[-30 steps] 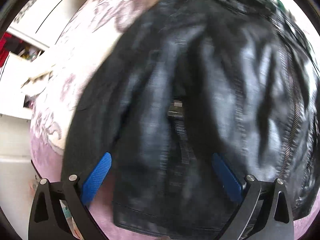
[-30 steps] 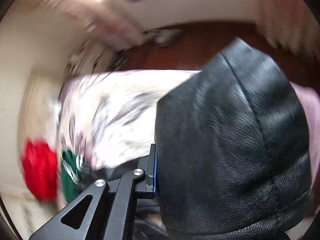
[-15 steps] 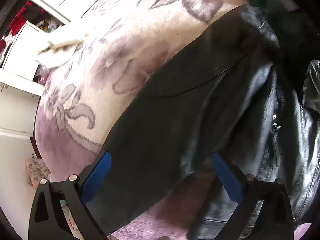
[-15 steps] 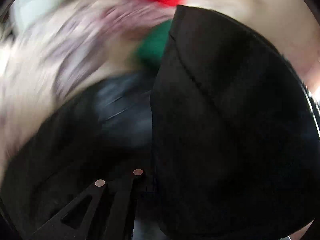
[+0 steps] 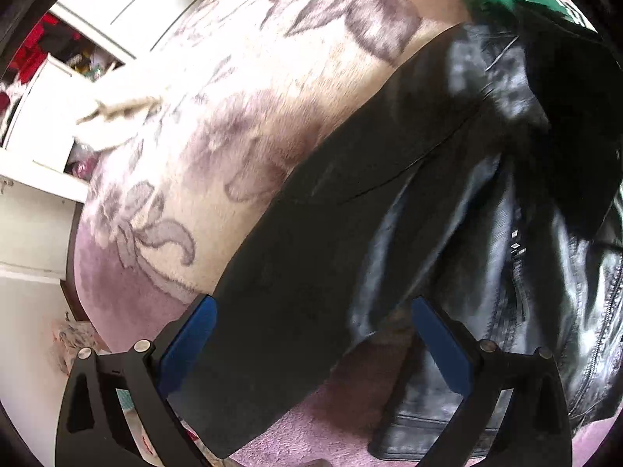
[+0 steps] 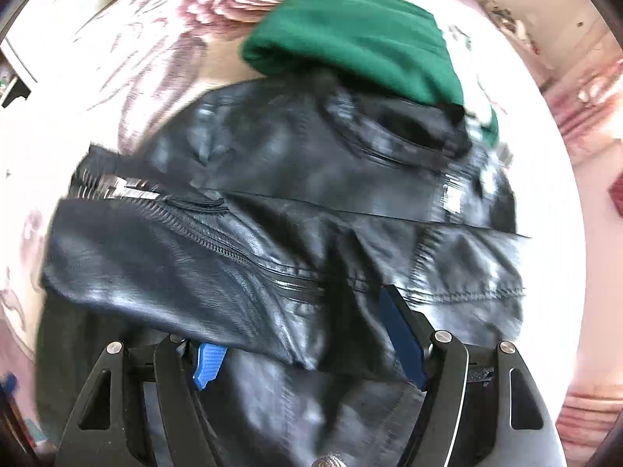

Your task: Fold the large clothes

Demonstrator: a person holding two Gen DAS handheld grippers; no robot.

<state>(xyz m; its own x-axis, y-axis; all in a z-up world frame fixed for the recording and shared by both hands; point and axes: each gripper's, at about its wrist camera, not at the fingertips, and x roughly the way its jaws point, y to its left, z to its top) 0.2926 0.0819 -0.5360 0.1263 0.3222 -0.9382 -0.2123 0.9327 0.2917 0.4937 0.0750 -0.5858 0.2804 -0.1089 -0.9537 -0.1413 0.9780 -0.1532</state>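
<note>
Black leather jacket (image 6: 296, 241) sprawled over a bed under a pink and purple floral blanket (image 5: 218, 124), zipper running across the middle in the right wrist view. Folded green garment (image 6: 358, 39) sitting at the far end, touching the jacket's collar edge. Right tool (image 6: 307, 338) low over the leather, jaws opening right now, blue pads spread with a fold of jacket lying between them but not pinched; left pad mostly buried under the fold. Left tool (image 5: 311, 334) spread wide too, pointing steeply down, nothing clamped. A flat matte black panel (image 5: 311, 257) of the jacket stretching beneath and between its blue fingers (image 5: 187, 342), shinier leather off to the right. White cabinets (image 5: 46, 155) off to the left past the bed edge. Bit blurry in spots, so can't tell finer seams.
</note>
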